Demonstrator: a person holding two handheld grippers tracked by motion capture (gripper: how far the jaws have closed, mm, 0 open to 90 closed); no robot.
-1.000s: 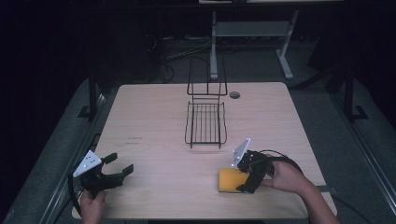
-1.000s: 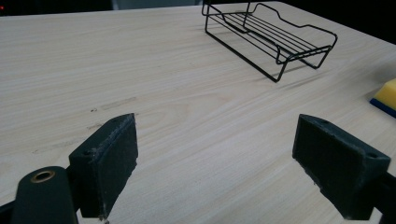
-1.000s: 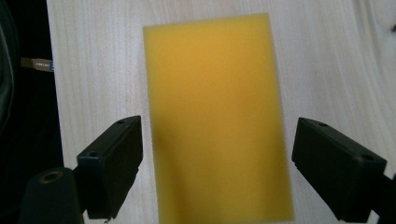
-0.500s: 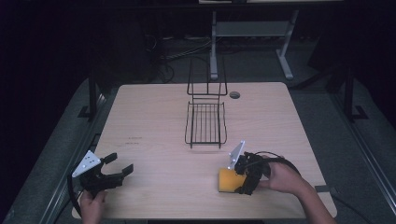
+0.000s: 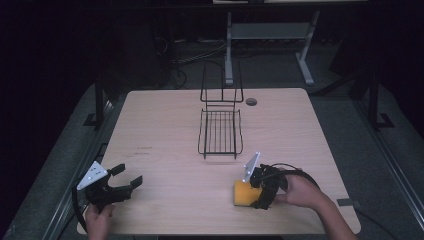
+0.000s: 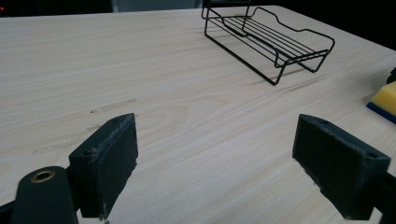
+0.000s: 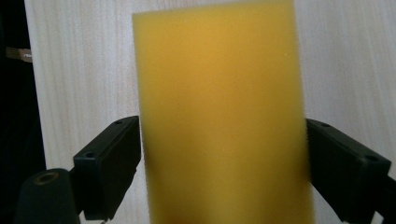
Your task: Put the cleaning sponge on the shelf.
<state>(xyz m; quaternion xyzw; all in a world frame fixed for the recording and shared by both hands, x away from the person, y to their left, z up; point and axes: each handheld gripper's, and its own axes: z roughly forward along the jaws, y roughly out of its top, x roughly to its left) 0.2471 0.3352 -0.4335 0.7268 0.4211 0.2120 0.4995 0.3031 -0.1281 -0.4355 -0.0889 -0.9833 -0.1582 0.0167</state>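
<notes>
Yellow sponge (image 7: pixel 219 116) sits between the right tool's (image 5: pixel 261 187) jaws near the front right edge of the wooden surface (image 5: pixel 165 125). Jaws flank it on both sides, but actual contact can't be told; the sponge's near end is cut off at the bottom of the right gripper view. No brand, label or readable writing anywhere. Compared with a second ago, the right tool sits lower and closer over the sponge; left tool (image 5: pixel 122 182) unchanged, jaws spread wide, holding nothing, at front left. Left gripper view shows a blue layer under the sponge (image 6: pixel 385 99), cut off at frame edge. Black wire rack (image 5: pixel 220 131) stands mid-surface, well apart from both tools.
</notes>
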